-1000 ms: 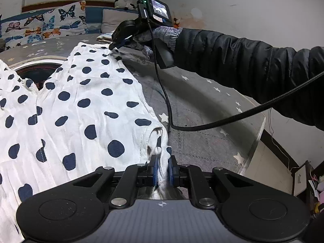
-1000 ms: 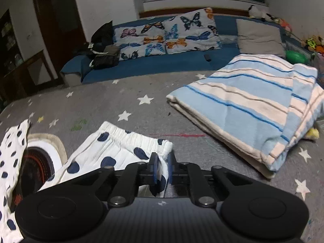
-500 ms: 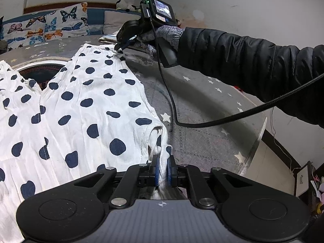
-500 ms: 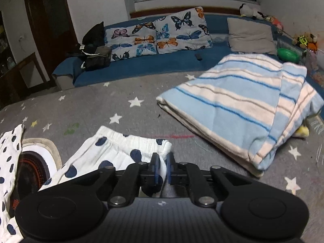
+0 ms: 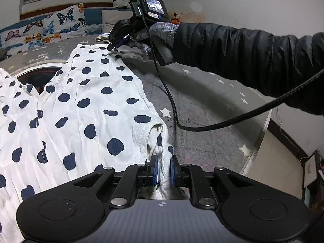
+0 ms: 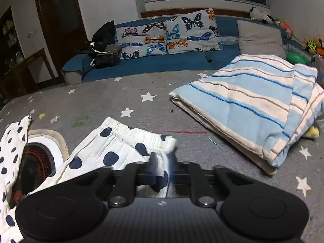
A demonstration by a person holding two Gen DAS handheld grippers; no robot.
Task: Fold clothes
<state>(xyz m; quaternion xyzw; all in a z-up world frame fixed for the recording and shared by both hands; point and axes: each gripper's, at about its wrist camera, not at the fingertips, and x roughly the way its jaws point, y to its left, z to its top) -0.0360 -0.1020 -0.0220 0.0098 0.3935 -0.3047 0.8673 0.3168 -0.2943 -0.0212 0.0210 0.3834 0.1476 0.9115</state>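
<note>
White dotted trousers (image 5: 87,109) are stretching lengthwise between both grippers: left gripper (image 5: 163,169) pinching one corner, right gripper (image 6: 163,167) clamping the waistband corner.

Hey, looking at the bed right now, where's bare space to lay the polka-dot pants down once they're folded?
Bare grey star cover lies between the polka-dot pants and the striped blanket, stretching back to the blue sofa. It is crowded on the near left, where the pants spread over the round mat, and on the right under the blanket.
</note>
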